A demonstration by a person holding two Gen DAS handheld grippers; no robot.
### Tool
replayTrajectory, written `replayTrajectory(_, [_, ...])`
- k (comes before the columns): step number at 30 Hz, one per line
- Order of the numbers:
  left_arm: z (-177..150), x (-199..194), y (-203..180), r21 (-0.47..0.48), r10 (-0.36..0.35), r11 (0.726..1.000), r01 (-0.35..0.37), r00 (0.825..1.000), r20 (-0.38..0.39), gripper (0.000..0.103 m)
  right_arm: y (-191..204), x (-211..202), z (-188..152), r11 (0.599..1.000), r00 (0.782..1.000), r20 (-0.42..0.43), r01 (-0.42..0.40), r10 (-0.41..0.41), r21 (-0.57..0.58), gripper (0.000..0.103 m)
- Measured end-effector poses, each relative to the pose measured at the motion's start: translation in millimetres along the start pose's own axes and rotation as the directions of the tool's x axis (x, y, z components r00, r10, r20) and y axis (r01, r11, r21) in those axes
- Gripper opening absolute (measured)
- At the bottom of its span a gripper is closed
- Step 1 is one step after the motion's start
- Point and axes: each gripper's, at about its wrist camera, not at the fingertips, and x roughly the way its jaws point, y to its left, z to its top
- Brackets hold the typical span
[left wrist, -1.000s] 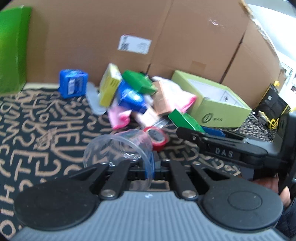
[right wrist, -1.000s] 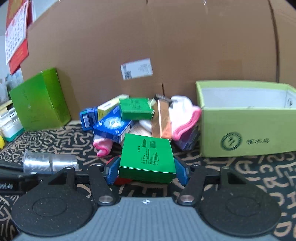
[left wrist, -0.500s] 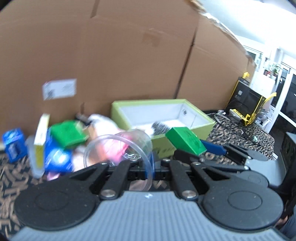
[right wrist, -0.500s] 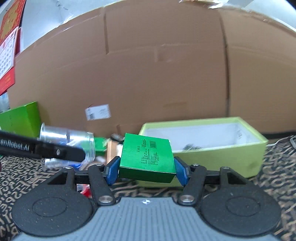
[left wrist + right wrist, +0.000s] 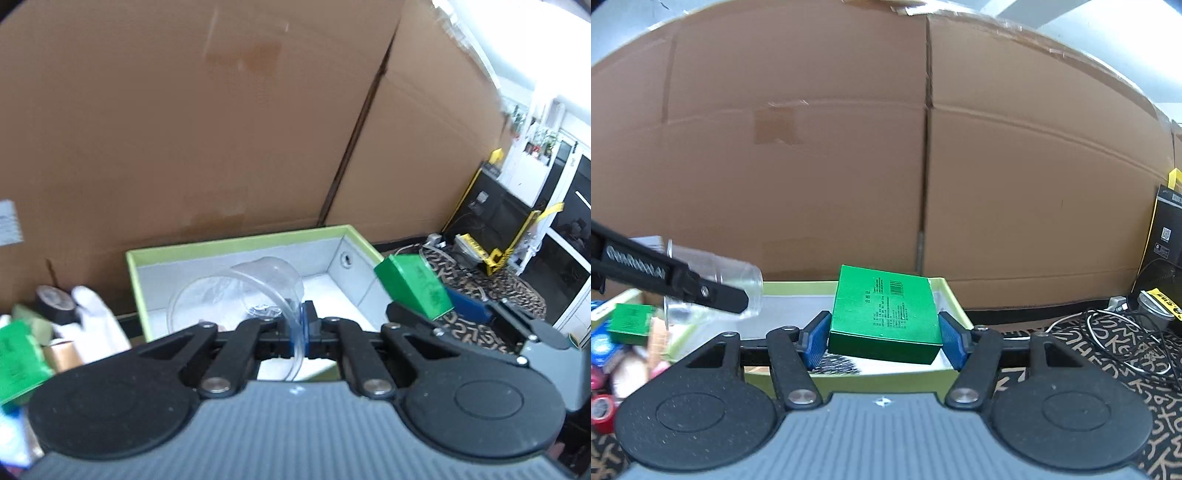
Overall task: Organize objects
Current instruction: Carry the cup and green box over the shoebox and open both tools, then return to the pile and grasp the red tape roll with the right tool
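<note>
My left gripper is shut on the rim of a clear plastic cup and holds it over the open lime-green box. The cup also shows in the right wrist view, at the left, above the box. My right gripper is shut on a flat green box, held over the lime-green box's right part. In the left wrist view the flat green box hangs at the lime box's right edge. A dark spiky object lies inside the lime box.
Tall cardboard walls stand behind. A pile of small boxes, a sock and tape rolls lies left of the lime box. A red tape roll lies on the patterned cloth. Cables and black equipment sit at the right.
Both grippers have risen and swung right, from the pile to above the lime-green box, each keeping its object. The box now fills the middle of both views.
</note>
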Motion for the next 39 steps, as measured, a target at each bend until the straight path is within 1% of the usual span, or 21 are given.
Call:
replayTrajectory(4, [0.5,38.2,3.1,0.01,0.029,1.0,-0.029,0.999,-0.04,0.004,-6.8,33.0,-0.7,1.0,0.999,-0.047,0.011,-0.012,-0.009,0.066])
replayTrajectory(6, [1.2,51.8,6.7,0.0,0.027,1.0,-0.027,0.998,-0.054,0.004,-8.6,47.4,-1.6,1.0,0.997,-0.069,0.013,-0.014,-0.017,0.066])
replayTrajectory(8, [1.8,62.0,9.7,-0.011,0.025,1.0,-0.026,0.997,-0.068,0.004,-10.1,59.1,-4.4,1.0,0.996,-0.089,0.014,-0.015,-0.014,0.066])
replayTrajectory(11, [0.7,73.6,10.0,0.007,0.034,0.999,-0.034,0.996,-0.078,0.005,-8.9,74.1,-2.8,1.0,0.994,-0.108,0.01,-0.01,-0.002,0.066])
replayTrajectory(12, [-0.2,76.4,9.8,0.015,0.038,0.999,-0.036,0.996,-0.078,0.005,-8.4,78.1,-2.6,1.0,0.994,-0.113,0.009,-0.009,-0.004,0.066])
replayTrajectory(14, [-2.0,80.4,10.0,0.025,0.037,0.999,-0.035,0.997,-0.071,0.012,-4.6,83.7,-3.9,1.0,0.993,-0.12,0.009,-0.011,-0.018,0.068])
replayTrajectory(15, [-3.1,81.2,10.6,0.024,0.039,0.999,-0.037,0.997,-0.068,0.034,-3.3,85.4,-4.5,0.999,0.992,-0.124,0.012,-0.016,-0.031,0.07])
replayTrajectory(16, [-3.5,80.8,11.2,0.019,0.046,0.999,-0.045,0.997,-0.061,0.06,-0.8,82.7,-4.4,0.999,0.992,-0.125,0.017,-0.022,-0.046,0.074])
replayTrajectory(17, [-4.3,78.6,12.0,0.011,0.056,0.998,-0.056,0.998,-0.042,0.071,-0.2,82.0,-5.0,0.998,0.992,-0.124,0.02,-0.027,-0.061,0.075])
replayTrajectory(18, [-5.6,74.6,13.3,0.003,0.064,0.998,-0.064,0.998,-0.021,0.084,0.4,78.8,-4.9,0.997,0.992,-0.12,0.019,-0.028,-0.075,0.076])
replayTrajectory(19, [-5.7,69.7,14.7,-0.006,0.071,0.997,-0.071,0.997,-0.002,0.094,0.3,74.7,-4.0,0.996,0.993,-0.112,0.021,-0.031,-0.087,0.08])
replayTrajectory(20, [-4.6,65.4,16.0,-0.02,0.075,0.997,-0.075,0.997,0.013,0.099,-0.3,69.2,-2.6,0.995,0.994,-0.1,0.027,-0.037,-0.093,0.084])
replayTrajectory(21, [-3.7,61.0,17.6,-0.035,0.071,0.997,-0.071,0.997,0.025,0.103,-0.7,60.4,-0.5,0.995,0.996,-0.081,0.037,-0.045,-0.092,0.085])
replayTrajectory(23, [-1.4,50.1,19.0,-0.051,0.053,0.997,-0.051,0.998,0.043,0.103,-2.5,44.1,4.5,0.995,0.998,-0.043,0.044,-0.048,-0.084,0.086])
replayTrajectory(25, [0.3,39.1,16.7,-0.04,0.04,0.998,-0.038,0.998,0.05,0.103,-3.9,28.8,10.2,0.997,0.999,-0.012,0.047,-0.048,-0.066,0.087])
replayTrajectory(28, [1.2,18.6,12.0,-0.023,0.027,0.999,-0.026,0.996,0.081,0.103,-1.1,2.2,16.7,0.998,0.998,0.032,0.054,-0.053,-0.042,0.094])
replayTrajectory(29, [0.0,11.2,10.2,-0.02,0.023,1.0,-0.021,0.996,0.09,0.103,0.9,-7.1,17.7,0.998,0.998,0.048,0.052,-0.05,-0.039,0.094])
replayTrajectory(32, [-6.4,-12.7,8.0,-0.019,0.022,1.0,-0.02,0.994,0.11,0.103,9.7,-31.2,17.1,0.998,0.997,0.067,0.049,-0.046,-0.043,0.095])
replayTrajectory(35, [-18.2,-40.4,5.5,-0.015,0.043,0.999,-0.042,0.99,0.136,0.103,20.7,-49.9,11.4,0.998,0.997,0.069,0.037,-0.033,-0.053,0.095])
replayTrajectory(39, [-36.8,-79.6,9.9,-0.019,0.061,0.998,-0.059,0.984,0.169,0.103,38.7,-66.4,-3.5,0.998,0.998,0.068,-0.002,0.007,-0.064,0.096])
